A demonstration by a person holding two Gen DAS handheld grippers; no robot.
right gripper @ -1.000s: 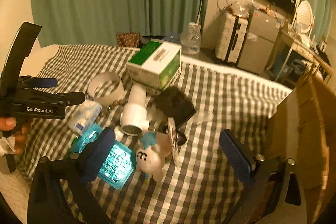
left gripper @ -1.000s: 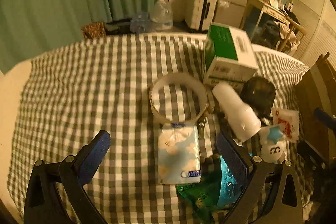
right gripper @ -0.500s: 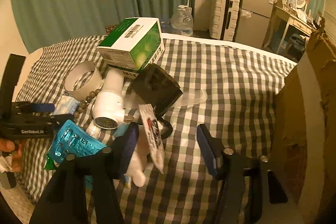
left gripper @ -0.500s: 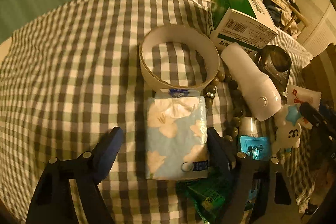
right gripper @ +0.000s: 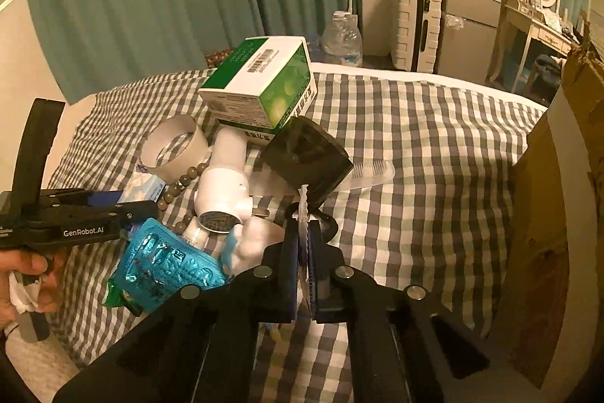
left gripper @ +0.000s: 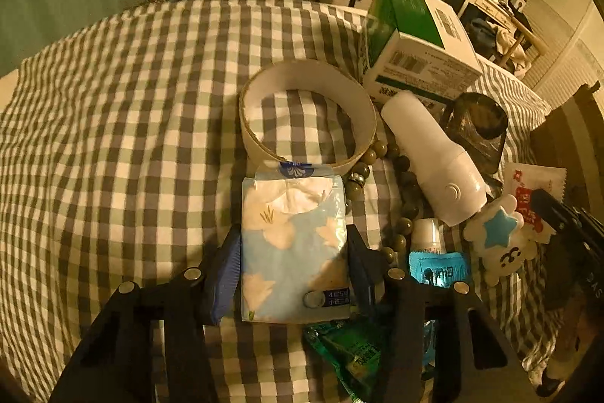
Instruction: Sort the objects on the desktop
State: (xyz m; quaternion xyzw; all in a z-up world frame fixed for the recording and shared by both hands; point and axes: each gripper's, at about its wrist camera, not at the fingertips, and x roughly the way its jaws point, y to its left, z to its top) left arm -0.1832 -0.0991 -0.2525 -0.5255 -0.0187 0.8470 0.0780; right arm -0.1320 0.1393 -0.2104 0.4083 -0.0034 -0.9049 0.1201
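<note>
Two black tongs work over a surface with a green and white checked cloth [left gripper: 113, 101] on it. The left tongs [left gripper: 293, 233] point down at a soft blue tissue pack with white flowers [left gripper: 294, 199]. The tissue pack lies flat between the blue pads, and the jaws are closing in on its two long sides. A hand [right gripper: 22, 274] holds these tongs from the left. The right tongs [right gripper: 304, 237] are pinched tight on a thin red and white paper packet [left gripper: 528, 184], which stands on its edge between the pads, in the pile near a white plush toy with a blue star [left gripper: 498, 233]. A green and white cardboard box [left gripper: 419, 36] is closed and leans tilted on the pile, so I cannot tell what is in it. Just beside it a black plastic tub [left gripper: 475, 123] lies on its side, touching a white plastic bottle shape [left gripper: 434, 161]. A white tape ring [left gripper: 307, 78] lies flat, with only checked cloth showing inside it, and a string of green beads [left gripper: 362, 169] curls next to it. A shiny blue pill pack [right gripper: 166, 263] lies close by. A tall brown cardboard box [right gripper: 547, 214] stands at the right edge; its inside is hidden.
</note>
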